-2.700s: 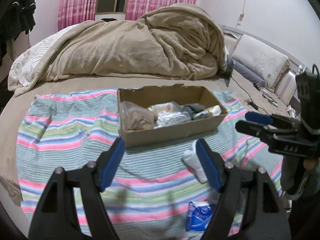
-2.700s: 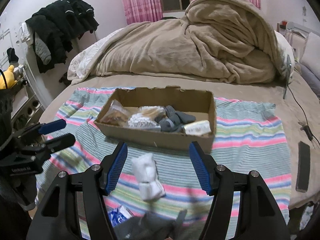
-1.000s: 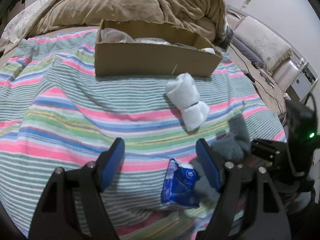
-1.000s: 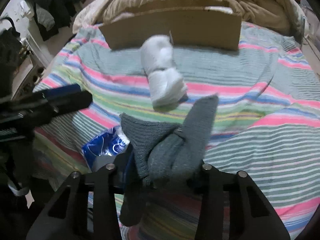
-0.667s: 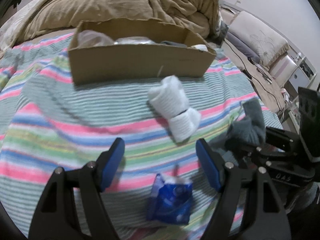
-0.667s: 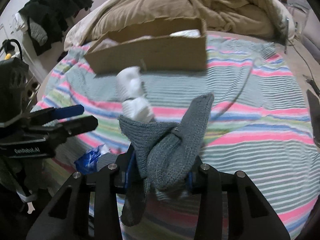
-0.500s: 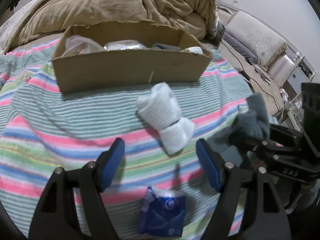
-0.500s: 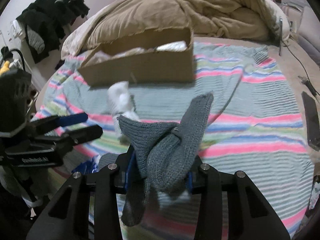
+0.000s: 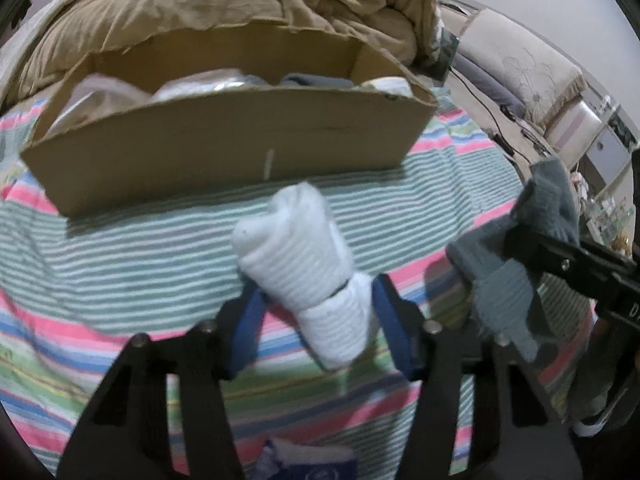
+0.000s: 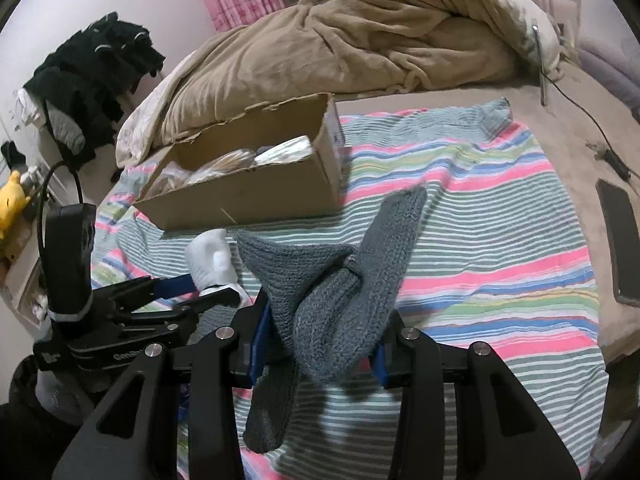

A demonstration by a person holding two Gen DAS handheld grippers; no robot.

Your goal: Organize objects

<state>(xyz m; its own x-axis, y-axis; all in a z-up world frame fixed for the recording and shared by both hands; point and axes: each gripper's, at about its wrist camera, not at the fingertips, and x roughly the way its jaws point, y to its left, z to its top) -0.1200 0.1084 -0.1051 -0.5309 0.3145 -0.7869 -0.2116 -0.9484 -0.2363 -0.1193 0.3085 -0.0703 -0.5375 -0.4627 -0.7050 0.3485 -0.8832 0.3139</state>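
The left gripper point(image 9: 316, 312) is clamped on the rolled white socks point(image 9: 308, 264), its blue pads pressed to the lower end of the roll, just in front of the cardboard box point(image 9: 224, 140) near the striped blanket's point(image 9: 120, 248) far edge; the right gripper point(image 10: 320, 332) is closed tight on the grey socks point(image 10: 332, 292), held above the blanket's middle. A blue packet point(image 9: 308, 466) lies at the blanket's near edge; the box holds bagged items and rolled socks, too blurred to name.

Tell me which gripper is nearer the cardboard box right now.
Left. The left gripper, shut on the white socks, sits just before the cardboard box; the right gripper, holding gray socks, is farther back.
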